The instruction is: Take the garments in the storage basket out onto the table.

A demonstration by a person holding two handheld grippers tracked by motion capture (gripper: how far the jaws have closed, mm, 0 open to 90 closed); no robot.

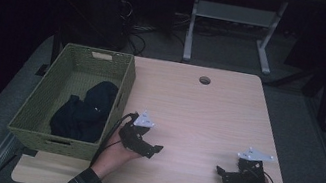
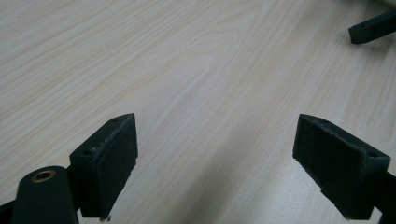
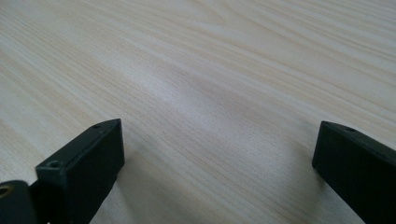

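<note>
The dark navy bundle of cloth [image 1: 84, 110] lies inside the green woven rectangular basket [image 1: 48, 96] at the left side of the pale wood-grain bench [image 1: 207, 114]. The left tool [image 1: 150, 149] rests near the basket's right wall, its jaws spread wide with nothing between them; in the left gripper view its fingers [image 2: 109, 163] frame bare wood. The right tool [image 1: 221, 173] sits well apart toward the bench's right front, jaws likewise wide and empty, its fingers [image 3: 88, 163] over bare wood too.

The likely risk, if the cloth is to come out: the left tool reaching over the high basket wall could catch the rim and drag or tip the light basket toward the bench's left edge. A shallow pinch on the soft, bunched cloth may take only a fold, so it slips free or snags the weave
</note>
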